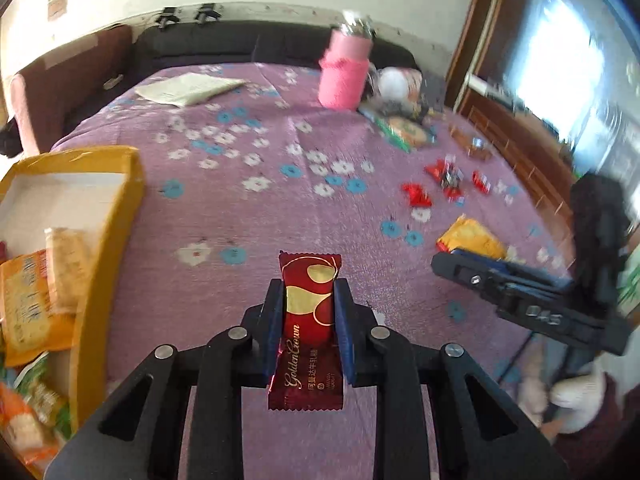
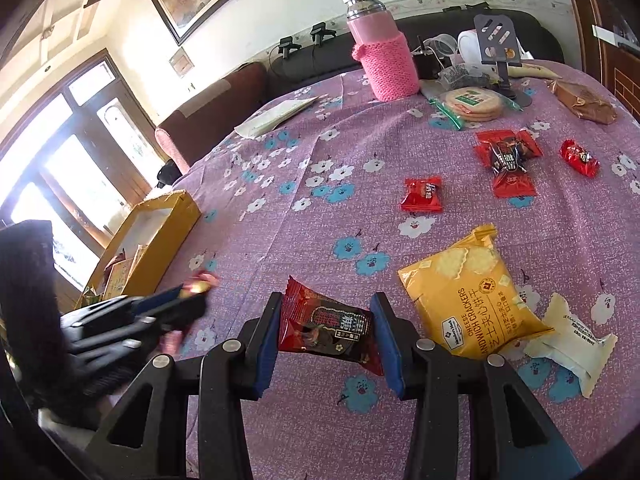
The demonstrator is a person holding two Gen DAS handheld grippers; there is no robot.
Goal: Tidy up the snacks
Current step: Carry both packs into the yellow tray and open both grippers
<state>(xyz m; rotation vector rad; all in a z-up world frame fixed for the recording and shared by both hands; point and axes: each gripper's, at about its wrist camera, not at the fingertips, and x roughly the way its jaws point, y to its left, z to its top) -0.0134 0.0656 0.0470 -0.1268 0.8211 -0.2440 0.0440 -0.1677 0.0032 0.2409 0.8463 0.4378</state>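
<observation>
Between our left gripper [image 1: 308, 300] pads sat a clamped maroon candy wrapper [image 1: 307, 332], light and crinkly, pinched mid-length; our right gripper [image 2: 326, 328] grasped a soft dark-red snack packet [image 2: 328, 326] across its middle.

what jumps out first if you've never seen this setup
Each gripper is clamped on a snack: the left gripper on a red candy bar, the right gripper on a dark red packet. Behind stands a pink flask; a yellow box sits left.
</observation>
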